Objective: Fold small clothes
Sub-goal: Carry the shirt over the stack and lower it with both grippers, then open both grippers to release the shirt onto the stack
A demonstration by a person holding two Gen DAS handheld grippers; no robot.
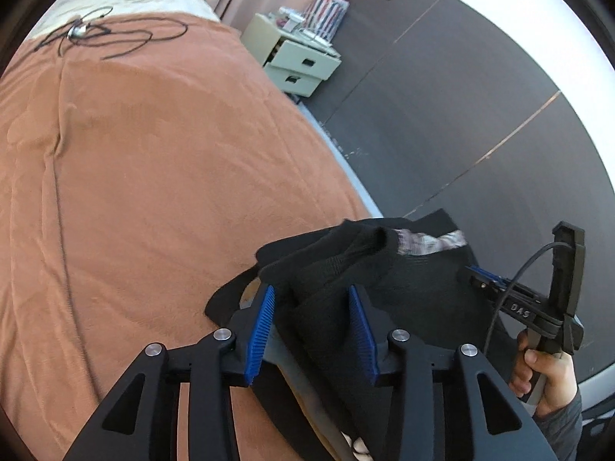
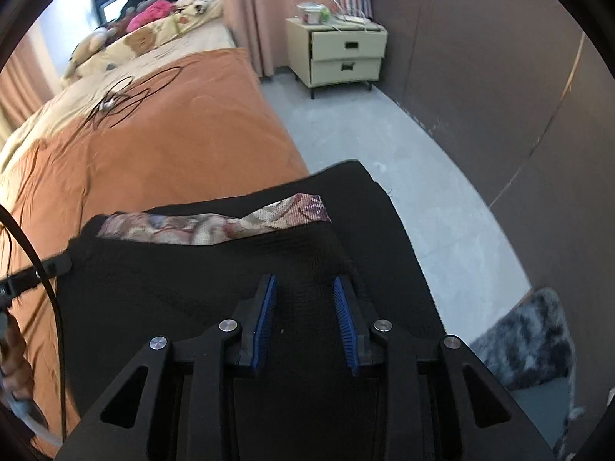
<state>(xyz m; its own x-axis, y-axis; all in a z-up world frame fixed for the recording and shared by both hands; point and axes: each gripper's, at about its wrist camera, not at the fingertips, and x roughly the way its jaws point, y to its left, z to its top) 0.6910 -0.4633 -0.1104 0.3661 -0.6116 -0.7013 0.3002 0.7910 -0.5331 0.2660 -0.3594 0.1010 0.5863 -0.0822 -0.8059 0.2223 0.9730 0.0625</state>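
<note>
A small black garment (image 1: 399, 284) with a patterned band (image 1: 434, 244) hangs stretched between my two grippers above the right edge of the bed. My left gripper (image 1: 313, 299) is shut on a bunched fold of the black garment. In the right wrist view the garment (image 2: 184, 280) fills the lower half, its patterned band (image 2: 215, 223) running across the top. My right gripper (image 2: 305, 292) is shut on the garment's near edge. The right gripper also shows in the left wrist view (image 1: 476, 272), pinching the garment's right corner. The left gripper's tip shows in the right wrist view (image 2: 61, 261).
The bed carries an orange blanket (image 1: 153, 192) with a tangle of black cable (image 1: 103, 34) at its far end. A pale nightstand (image 2: 342, 53) with two drawers stands by the curtain. Grey floor (image 2: 384, 153) and a dark wall lie to the right; a grey shaggy rug (image 2: 530, 338) sits low right.
</note>
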